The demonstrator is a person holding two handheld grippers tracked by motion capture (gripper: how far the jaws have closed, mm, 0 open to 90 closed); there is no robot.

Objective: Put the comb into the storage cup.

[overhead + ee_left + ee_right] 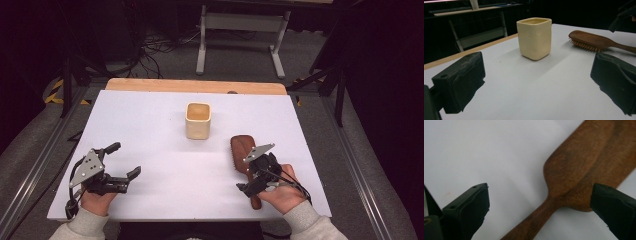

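Both grippers spread wide, nothing held; we see a brush under the right one and a cup ahead of both.

Left gripper sits low at the near left of the white table, jaws far apart with bare table between them. From its own view we get the cup straight ahead, upright, cream, square-sided, well apart from the jaws. Brush lies ahead to its right, bristles down, handle running off right. Right gripper hangs over the brush, jaws wide and straddling the neck where head narrows to handle; we cannot tell if either jaw touches the wood. In the high view the right gripper covers the handle, brush head pokes out beyond it, cup farther ahead to its left, apart from the brush.
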